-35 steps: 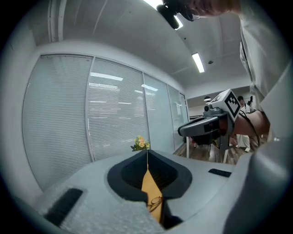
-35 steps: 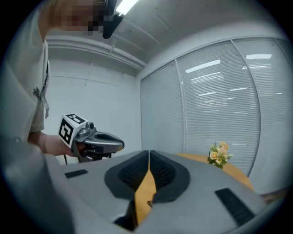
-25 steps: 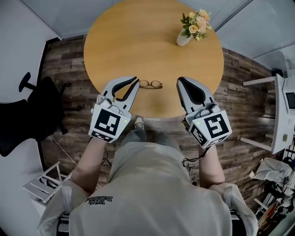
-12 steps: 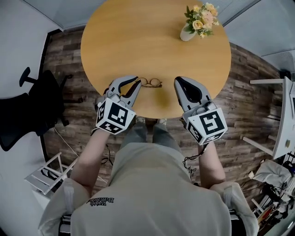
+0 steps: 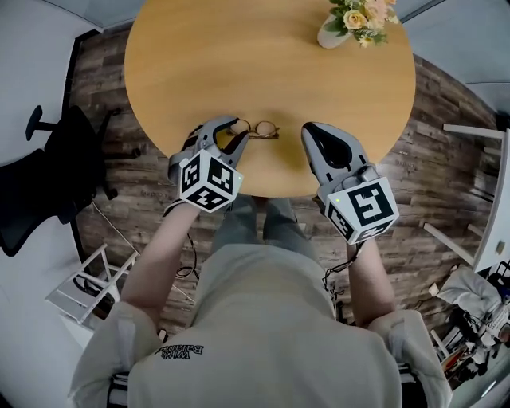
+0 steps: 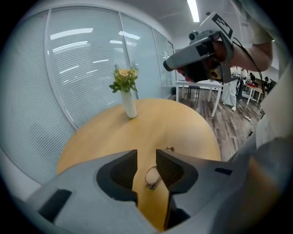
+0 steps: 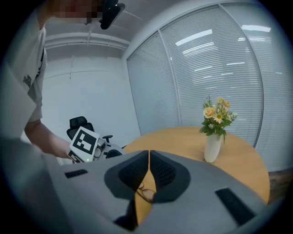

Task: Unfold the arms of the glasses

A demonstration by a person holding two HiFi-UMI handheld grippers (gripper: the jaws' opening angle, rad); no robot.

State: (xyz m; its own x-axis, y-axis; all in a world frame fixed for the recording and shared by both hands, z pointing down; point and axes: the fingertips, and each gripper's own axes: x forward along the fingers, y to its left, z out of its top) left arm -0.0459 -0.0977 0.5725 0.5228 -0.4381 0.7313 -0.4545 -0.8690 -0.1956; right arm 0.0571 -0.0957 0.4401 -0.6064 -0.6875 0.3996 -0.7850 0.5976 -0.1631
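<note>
Thin-rimmed glasses [image 5: 256, 129] lie on the round wooden table [image 5: 263, 64] near its front edge; how their arms lie is too small to tell. My left gripper [image 5: 233, 130] is just left of them and tilts down at them. Its jaws have just been opening and now stand open. In the left gripper view one lens of the glasses [image 6: 152, 177] shows on the table through the gap of the left gripper [image 6: 145, 157], and the pads do not touch it. My right gripper [image 5: 307, 130] hovers to the right of the glasses, shut and empty. The glasses [image 7: 145, 194] show below the right gripper [image 7: 149, 154].
A white vase of flowers [image 5: 355, 20] stands at the table's far right, also in the gripper views as the vase [image 6: 126, 91] and vase [image 7: 215, 132]. A black office chair [image 5: 48, 171] is on the floor to the left. White desks stand to the right.
Both grippers have come down towards the table. The left one has tipped downward, closed in on the glasses and opened its jaws. The right one stays shut.
</note>
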